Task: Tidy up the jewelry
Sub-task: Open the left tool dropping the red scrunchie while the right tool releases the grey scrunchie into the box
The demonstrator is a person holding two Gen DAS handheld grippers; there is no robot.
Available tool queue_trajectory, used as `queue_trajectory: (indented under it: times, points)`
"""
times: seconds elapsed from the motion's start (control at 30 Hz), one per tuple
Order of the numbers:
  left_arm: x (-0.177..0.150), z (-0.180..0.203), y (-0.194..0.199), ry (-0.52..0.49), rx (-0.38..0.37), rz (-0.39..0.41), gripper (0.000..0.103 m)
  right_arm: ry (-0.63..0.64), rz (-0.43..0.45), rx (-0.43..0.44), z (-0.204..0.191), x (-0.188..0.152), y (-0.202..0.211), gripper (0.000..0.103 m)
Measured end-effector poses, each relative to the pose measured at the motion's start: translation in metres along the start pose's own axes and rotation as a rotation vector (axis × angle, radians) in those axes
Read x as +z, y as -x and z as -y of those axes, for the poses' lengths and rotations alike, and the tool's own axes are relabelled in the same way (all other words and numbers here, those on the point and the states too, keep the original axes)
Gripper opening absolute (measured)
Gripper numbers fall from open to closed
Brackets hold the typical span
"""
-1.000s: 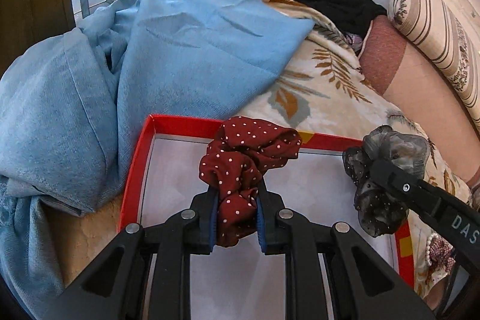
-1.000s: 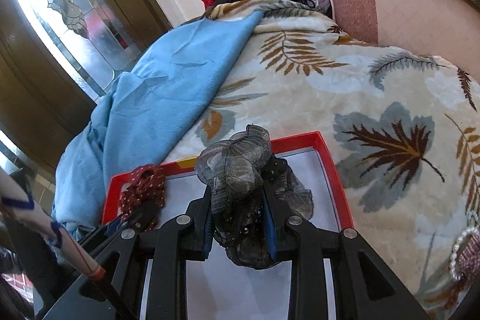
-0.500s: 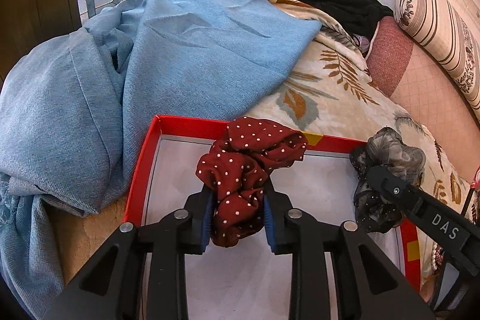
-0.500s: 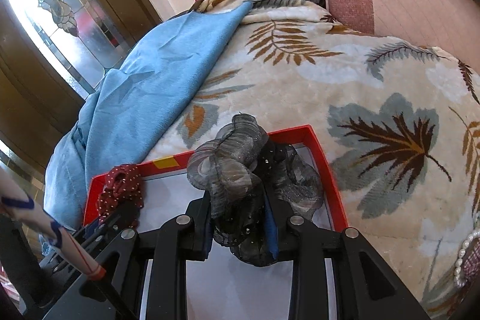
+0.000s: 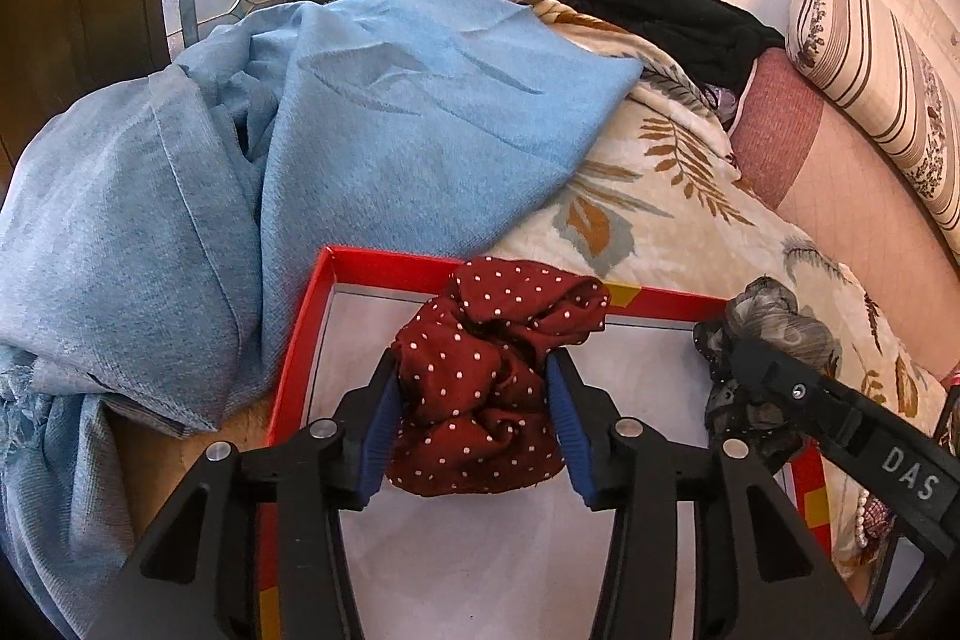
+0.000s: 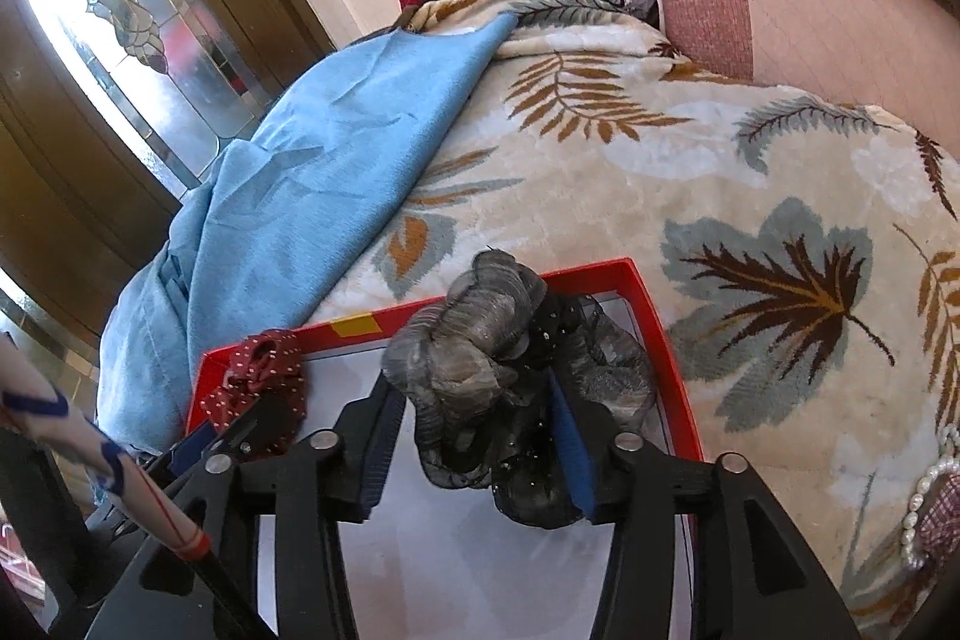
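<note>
My left gripper (image 5: 471, 436) pinches the dark-red polka-dot fabric scrunchie (image 5: 492, 388) and my right gripper (image 6: 474, 454) the grey-black gauzy scrunchie (image 6: 510, 394), both directly over the red-rimmed shallow white box (image 5: 300, 334), left item nearer its far-left corner.

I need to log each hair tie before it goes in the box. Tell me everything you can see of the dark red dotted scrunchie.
The scrunchie is dark red fabric with small white dots, gathered into soft bunched folds. It sits between the blue pads of the left gripper, whose fingers press its sides. It is over the white floor of the red box, its top fold overlapping the far rim. From the right wrist view it shows at the box's left corner.
</note>
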State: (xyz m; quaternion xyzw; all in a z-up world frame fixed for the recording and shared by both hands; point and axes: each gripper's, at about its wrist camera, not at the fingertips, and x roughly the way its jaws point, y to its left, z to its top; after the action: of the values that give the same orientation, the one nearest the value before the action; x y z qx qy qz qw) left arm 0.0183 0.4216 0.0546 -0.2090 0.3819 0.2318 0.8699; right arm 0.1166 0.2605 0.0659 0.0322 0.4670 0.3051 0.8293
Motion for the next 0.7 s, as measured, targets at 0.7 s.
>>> queue_trajectory:
  times: [0.7]
  points:
    - [0.004, 0.001, 0.030, -0.017, 0.017, 0.085, 0.050, -0.012, 0.064, 0.028, -0.002, -0.002, 0.055, 0.055]
